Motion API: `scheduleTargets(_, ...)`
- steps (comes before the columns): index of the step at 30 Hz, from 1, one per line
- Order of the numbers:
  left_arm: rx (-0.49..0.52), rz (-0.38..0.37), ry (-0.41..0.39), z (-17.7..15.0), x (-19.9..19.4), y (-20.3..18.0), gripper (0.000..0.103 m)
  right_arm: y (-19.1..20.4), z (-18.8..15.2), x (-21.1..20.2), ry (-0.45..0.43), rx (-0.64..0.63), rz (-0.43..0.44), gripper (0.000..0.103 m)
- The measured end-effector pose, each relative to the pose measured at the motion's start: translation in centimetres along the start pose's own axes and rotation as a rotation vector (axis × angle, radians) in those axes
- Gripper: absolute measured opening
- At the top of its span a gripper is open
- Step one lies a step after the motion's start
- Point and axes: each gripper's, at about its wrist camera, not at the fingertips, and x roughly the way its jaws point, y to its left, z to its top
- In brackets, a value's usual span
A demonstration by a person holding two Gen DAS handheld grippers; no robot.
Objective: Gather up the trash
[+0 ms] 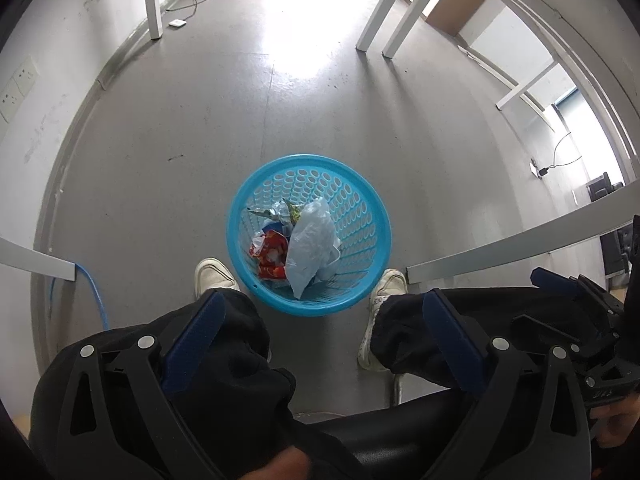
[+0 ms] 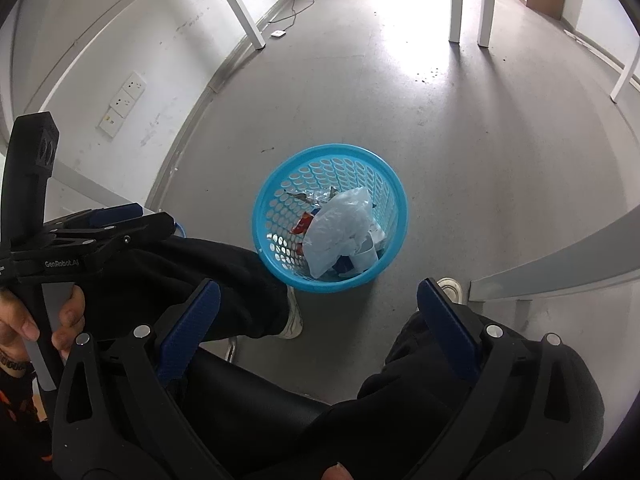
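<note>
Below your tongs: basket [image 1: 308,236] holding bag [image 1: 310,246] and wrappers [image 1: 272,256]. Left gripper [image 1: 324,316] and right gripper [image 2: 320,300] spread, empty. No litter visible on the floor [image 1: 180,200].

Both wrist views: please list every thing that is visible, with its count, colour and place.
Basket: one, light blue, perforated, on the floor between the person's shoes.
Plastic bag: one, pale translucent, inside the basket, on top.
Snack wrapper: one, red, inside the basket beside the bag.
Foil wrapper: one, silvery, at the back of the basket.
Table legs: several, white, around the room.
Wall sockets: one group, white, on the wall.
Cable: one, blue, on the floor near the wall.
Shoes: two, white, either side of the basket.
Left gripper: one, black with blue pads, open, empty.
Right gripper: one, same colours, open, empty.
</note>
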Motion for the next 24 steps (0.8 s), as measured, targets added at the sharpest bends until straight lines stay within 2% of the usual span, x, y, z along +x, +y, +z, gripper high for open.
scheduleTargets(7, 0.047, 0.011, -0.004, -0.1, 0.1, -0.8, 0.097, 0.4, 0.0, 0.5, 0.004, -0.015, 0.013, 0.094)
scheduleTargets(24, 0.067, 0.031, 0.004, 0.1, 0.0, -1.5, 0.097, -0.4, 0.2, 1.6, 0.026, 0.049, 0.059, 0.094)
